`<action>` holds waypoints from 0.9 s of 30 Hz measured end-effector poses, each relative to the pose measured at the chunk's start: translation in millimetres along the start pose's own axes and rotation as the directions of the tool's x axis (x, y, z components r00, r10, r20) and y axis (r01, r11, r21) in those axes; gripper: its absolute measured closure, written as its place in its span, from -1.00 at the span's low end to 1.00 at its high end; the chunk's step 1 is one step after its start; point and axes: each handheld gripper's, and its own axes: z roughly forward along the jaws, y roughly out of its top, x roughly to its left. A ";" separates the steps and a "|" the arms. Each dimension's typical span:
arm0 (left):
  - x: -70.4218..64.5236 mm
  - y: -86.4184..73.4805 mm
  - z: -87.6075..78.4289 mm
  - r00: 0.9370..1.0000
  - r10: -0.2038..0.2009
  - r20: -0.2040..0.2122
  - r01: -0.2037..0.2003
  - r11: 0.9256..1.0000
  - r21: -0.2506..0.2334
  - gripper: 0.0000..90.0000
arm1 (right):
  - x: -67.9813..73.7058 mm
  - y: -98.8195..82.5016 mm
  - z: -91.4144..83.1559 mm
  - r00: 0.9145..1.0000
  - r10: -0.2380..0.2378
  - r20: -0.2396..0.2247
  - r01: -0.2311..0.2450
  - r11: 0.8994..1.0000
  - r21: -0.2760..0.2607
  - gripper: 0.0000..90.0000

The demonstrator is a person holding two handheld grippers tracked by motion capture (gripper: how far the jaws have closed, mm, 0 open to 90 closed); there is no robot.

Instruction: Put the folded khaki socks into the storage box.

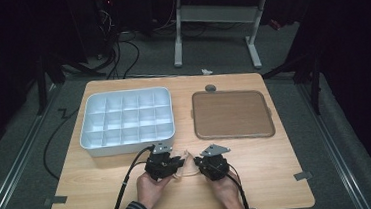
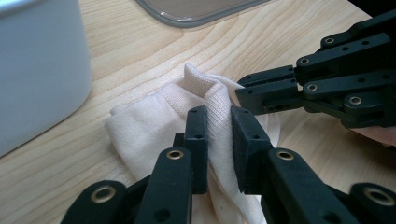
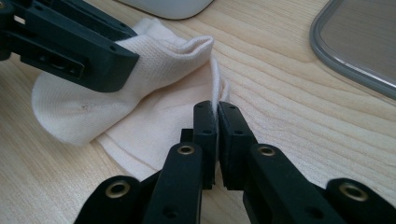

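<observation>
- A wooden table [image 1: 258, 164] stands in a dark room, with cables on the grey floor behind it.
- A white divided tray [image 1: 126, 120] sits at the back left; a brown flat tray [image 1: 232, 114] lies at the back right, well apart from it.
- A cream sock [image 2: 154, 126] lies crumpled on the table near the front edge, between the two hands and just in front of the white tray.
- The left gripper [image 2: 218, 135] has a fold of the sock between its jaws, which stand slightly apart around the cloth.
- The right gripper [image 3: 217, 122] pinches a thin edge of the sock, its jaws nearly together.
</observation>
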 end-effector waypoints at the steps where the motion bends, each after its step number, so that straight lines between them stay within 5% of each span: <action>1: 0.0 0.0 1.4 1.000 -0.006 0.002 0.006 1.000 0.002 0.72 | -0.1 0.0 0.2 1.000 0.001 -0.001 -0.001 1.000 -0.001 0.92; 15: -1.3 0.8 -1.3 1.000 0.008 0.021 -0.008 1.000 -0.007 0.43 | -0.9 0.4 -0.7 1.000 0.007 0.000 -0.007 1.000 -0.002 0.90; 27: 2.5 3.1 -22.7 1.000 -0.003 0.011 0.004 0.998 -0.067 0.25 | -2.8 1.4 -12.2 0.999 0.041 0.010 -0.041 0.998 -0.038 0.63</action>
